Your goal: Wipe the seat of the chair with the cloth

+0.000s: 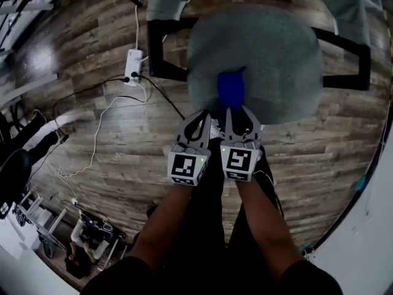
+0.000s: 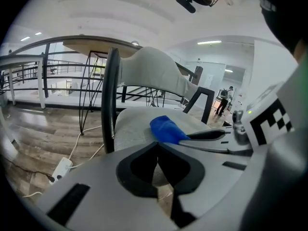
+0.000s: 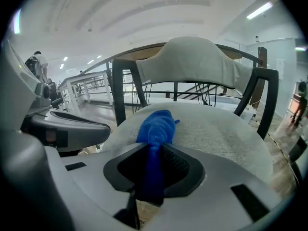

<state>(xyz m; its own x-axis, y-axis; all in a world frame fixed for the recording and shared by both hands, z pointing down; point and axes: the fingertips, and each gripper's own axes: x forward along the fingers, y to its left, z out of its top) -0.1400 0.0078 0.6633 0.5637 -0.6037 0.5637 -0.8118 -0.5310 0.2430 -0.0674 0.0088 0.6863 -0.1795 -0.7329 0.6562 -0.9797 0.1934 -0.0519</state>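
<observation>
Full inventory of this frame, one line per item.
chair: one, grey with black frame, ahead of the grippers
cloth: one, blue, on the seat's near edge
floor: one, brown wood, under everything
power strip: one, white, on floor left of chair
cables: several, white and black, running from the strip
left gripper: one, grey, jaws together, empty
right gripper: one, grey, jaws clamped on the cloth
forearms: two, bare, bottom of head view

Head view steeply down on chair seat [image 1: 276, 54], gripper views low, near, sharing that seat
</observation>
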